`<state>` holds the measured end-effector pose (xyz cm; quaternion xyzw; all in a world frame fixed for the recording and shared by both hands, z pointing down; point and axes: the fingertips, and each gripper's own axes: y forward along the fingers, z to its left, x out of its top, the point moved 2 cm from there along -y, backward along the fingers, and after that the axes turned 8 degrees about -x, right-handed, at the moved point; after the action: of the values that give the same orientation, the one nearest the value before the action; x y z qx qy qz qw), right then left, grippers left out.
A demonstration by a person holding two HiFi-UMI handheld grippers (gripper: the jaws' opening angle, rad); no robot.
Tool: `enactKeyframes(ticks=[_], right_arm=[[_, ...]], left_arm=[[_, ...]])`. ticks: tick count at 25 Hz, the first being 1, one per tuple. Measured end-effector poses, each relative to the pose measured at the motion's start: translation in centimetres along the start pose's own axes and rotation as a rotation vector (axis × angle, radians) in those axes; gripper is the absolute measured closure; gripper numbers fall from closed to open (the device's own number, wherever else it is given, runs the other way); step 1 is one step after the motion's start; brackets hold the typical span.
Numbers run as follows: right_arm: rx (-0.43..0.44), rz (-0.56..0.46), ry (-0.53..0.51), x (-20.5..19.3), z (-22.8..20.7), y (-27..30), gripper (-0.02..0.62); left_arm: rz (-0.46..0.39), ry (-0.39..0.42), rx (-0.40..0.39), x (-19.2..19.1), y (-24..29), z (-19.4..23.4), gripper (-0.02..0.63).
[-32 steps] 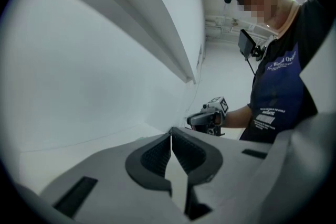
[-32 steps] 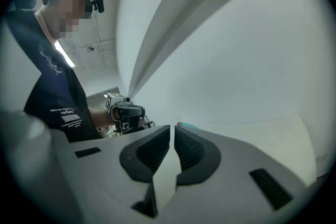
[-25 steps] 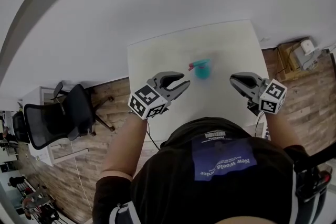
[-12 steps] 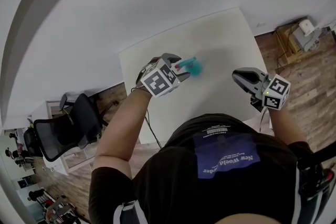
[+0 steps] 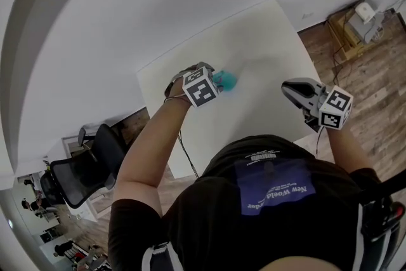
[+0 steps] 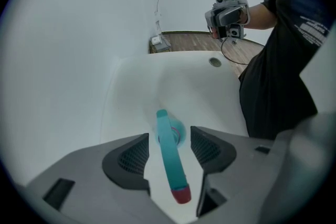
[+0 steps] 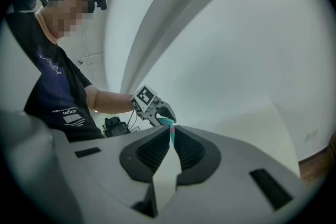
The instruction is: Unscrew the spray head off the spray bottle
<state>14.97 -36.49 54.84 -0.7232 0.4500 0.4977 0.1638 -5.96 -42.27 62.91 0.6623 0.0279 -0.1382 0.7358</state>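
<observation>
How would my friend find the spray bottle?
Find the white table. The left tool, its jaws just opened, hangs over a small spray bottle standing there, spray head between the jaws. It alone is teal, with a red tip.

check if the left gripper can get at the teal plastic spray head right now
Probably yes: the left gripper points down over the teal plastic spray head. Its jaws have just been opening and now straddle it, pads clear, with nothing in the way.
</observation>
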Motion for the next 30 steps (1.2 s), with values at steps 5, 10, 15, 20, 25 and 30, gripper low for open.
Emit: enactKeyframes(ticks=[5,10,15,20,25,30], right_arm=[[-0.007,-0.009,0.016,-0.5,-0.4,0.0,0.595],[-0.005,-0.010,0.018,-0.5,-0.4,0.1,0.595],[-0.003,-0.009,0.018,-0.4,-0.4,0.3,0.595],[-0.004,-0.005,0.019,-0.5,-0.3,0.3,0.595],[0.005,-0.002,0.016,-0.2,-0.2,0.7,0.595],[0.029,0.006,0.016,0.2,0.3,1.1,0.595]], left_arm=[[0.045,0.008,-0.026,-0.4,1.0,0.1,0.367],[0.066,0.016,-0.040,-0.4,1.5,0.2,0.368],[0.079,0.018,-0.086,-0.8,1.7,0.1,0.449],[0.079,0.027,-0.099,-0.6,1.6,-0.3,0.453],[0.031,0.004,-0.079,-0.6,1.0,0.0,0.456],[-0.141,-0.059,-0.073,0.2,-1.2,-0.8,0.456]])
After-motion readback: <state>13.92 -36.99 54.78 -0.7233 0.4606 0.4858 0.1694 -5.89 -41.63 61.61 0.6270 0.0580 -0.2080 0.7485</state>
